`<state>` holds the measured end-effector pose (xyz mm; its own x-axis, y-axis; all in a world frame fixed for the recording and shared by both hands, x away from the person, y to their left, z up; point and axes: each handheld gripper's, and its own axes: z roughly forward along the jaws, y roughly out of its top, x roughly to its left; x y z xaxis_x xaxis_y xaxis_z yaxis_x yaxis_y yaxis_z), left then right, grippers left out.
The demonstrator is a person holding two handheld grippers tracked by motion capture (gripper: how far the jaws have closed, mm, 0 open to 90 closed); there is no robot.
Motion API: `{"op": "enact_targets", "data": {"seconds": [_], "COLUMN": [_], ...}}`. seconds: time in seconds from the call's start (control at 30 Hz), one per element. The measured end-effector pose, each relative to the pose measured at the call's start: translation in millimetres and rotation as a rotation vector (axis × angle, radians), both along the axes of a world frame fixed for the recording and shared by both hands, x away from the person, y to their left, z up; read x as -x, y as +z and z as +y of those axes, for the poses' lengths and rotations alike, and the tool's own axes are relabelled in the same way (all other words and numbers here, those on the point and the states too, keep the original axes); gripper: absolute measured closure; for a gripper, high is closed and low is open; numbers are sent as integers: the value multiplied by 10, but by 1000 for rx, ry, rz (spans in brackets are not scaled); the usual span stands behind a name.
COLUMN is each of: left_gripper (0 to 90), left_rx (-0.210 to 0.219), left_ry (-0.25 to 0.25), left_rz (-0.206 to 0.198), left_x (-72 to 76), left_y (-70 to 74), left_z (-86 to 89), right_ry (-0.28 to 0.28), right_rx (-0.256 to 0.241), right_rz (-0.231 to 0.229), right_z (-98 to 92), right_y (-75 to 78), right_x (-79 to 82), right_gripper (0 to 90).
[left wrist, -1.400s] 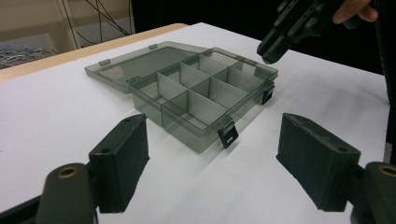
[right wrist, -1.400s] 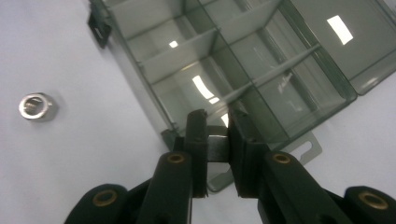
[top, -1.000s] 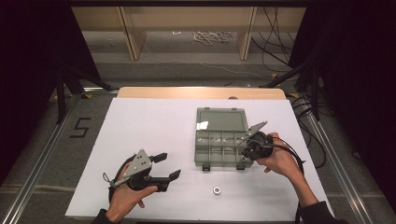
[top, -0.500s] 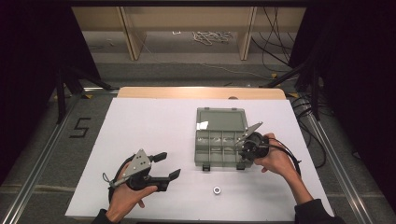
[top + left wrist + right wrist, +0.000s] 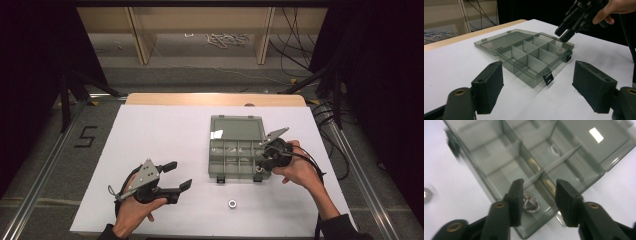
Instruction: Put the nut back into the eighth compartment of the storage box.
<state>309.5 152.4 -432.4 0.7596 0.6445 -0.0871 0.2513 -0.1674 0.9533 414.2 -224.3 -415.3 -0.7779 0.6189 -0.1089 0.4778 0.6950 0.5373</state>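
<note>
Since earlier, right gripper [image 5: 264, 159] edges inward over the compartment box [image 5: 235, 160], jaws apart above a nut [image 5: 531, 203], seemingly loose. Left gripper [image 5: 177, 176] gapes lower left; another nut [image 5: 232, 203] lies on open table [image 5: 150, 130].

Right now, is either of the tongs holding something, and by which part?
Nothing is held. The right tongs stand open above a corner compartment of the box, where a nut lies free. The left tongs are open and empty.
</note>
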Motion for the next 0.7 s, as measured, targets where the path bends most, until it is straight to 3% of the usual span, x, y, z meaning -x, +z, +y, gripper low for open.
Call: {"op": "enact_targets", "data": {"seconds": [0.1, 0.23, 0.3, 0.33, 0.37, 0.53, 0.57, 0.6, 0.67, 0.7], "left_gripper": [236, 236, 236, 236, 236, 235, 235, 235, 235, 235], "left_rx": [12, 8, 12, -5, 8, 11, 17, 15, 20, 21], "left_ry": [-3, 3, 5, -9, -1, 5, -4, -2, -1, -1], "left_rz": [-3, -6, -3, -25, -10, -7, -16, -14, -10, -11], "left_x": [-1, 1, 7, -7, 4, 7, 0, 3, 6, 6], "left_y": [0, 6, 6, 12, 9, 13, 10, 11, 9, 10], "left_z": [2, 8, 5, 17, 10, 16, 14, 14, 11, 11], "right_ry": [-13, 19, 15, 13, 2, 12, 24, 20, 28, 35], "right_rx": [-27, -62, -93, -105, -122, -109, -116, -113, -106, -89], "right_rz": [-8, -19, 13, 18, 16, 22, -2, 13, -8, 10], "right_z": [35, 68, 89, 95, 111, 171, 182, 192, 221, 223], "right_y": [109, 174, 184, 181, 169, 180, 161, 173, 149, 161], "right_x": [101, 236, 296, 308, 328, 425, 436, 462, 491, 507], "right_gripper": [477, 383, 363, 350, 331, 297, 290, 288, 277, 272]}}
